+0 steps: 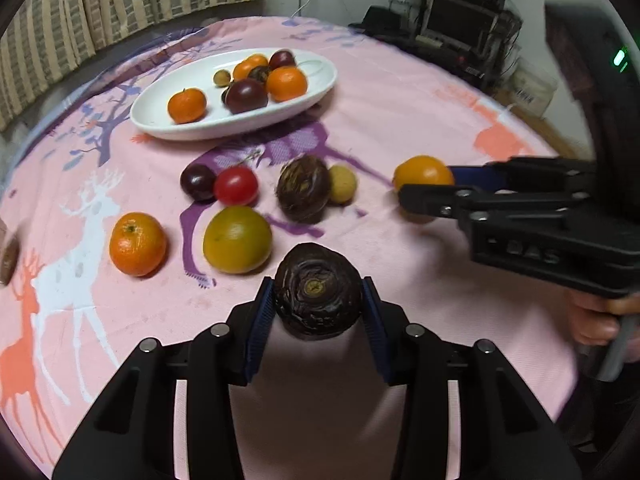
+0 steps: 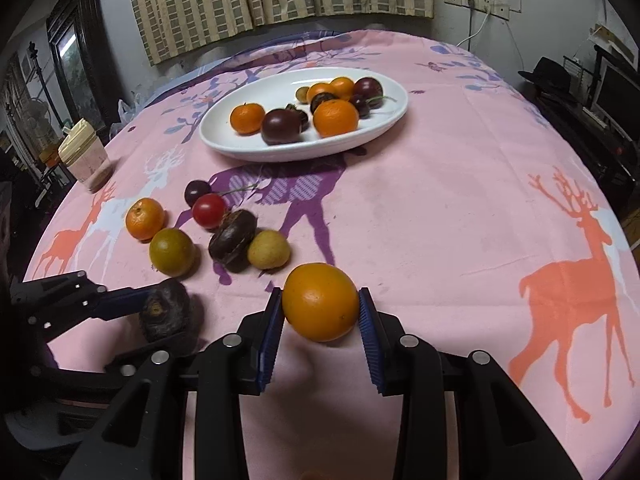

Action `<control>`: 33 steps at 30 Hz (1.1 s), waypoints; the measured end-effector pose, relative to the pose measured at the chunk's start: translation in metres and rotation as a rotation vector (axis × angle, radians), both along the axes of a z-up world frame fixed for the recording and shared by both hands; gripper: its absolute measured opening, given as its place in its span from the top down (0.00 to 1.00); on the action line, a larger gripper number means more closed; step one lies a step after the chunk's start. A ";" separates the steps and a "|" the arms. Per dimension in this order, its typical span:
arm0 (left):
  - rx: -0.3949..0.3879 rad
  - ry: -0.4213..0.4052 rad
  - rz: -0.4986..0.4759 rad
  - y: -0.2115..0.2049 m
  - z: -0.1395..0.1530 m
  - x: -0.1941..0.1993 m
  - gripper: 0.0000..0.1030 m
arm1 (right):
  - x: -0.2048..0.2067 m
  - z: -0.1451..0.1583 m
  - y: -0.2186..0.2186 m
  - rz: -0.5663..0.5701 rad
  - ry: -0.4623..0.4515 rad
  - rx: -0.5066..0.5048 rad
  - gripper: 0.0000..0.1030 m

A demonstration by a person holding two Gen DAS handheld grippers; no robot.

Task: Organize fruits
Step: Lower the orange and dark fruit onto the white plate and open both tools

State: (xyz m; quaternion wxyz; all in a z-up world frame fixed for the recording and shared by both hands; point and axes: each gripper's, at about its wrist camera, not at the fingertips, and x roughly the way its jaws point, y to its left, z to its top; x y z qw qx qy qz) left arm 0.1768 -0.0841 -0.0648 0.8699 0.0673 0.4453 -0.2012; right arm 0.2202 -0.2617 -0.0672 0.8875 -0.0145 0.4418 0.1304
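left gripper (image 1: pixel 319 305) clamps a dark wrinkled fruit (image 1: pixel 318 290) between its blue pads, well in front of the white plate (image 1: pixel 320 80); right gripper (image 2: pixel 320 312) grips an orange (image 2: pixel 320 307), also short of the plate, which already carries oranges and dark plums; more fruit lies loose on the pink cloth (image 2: pixel 440 208) before the plate

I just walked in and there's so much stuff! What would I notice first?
Probably the two grippers, each pinching a fruit just above the pink deer tablecloth: the left gripper holds a dark wrinkly fruit, the right gripper a round orange. Farther back sits a white oval plate already piled with oranges and dark purple fruits, with more loose fruit on the cloth between.
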 end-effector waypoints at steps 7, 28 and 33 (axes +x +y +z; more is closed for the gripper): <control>-0.061 -0.163 0.110 0.029 0.068 0.048 0.59 | 0.057 0.036 0.016 -0.035 -0.121 -0.056 0.64; -0.038 -0.176 0.390 0.061 0.064 0.190 0.15 | 0.164 0.032 0.061 -0.103 -0.218 -0.136 0.45; -0.030 -0.250 0.385 0.072 0.079 0.148 0.06 | 0.107 0.038 0.048 -0.060 -0.224 -0.068 0.43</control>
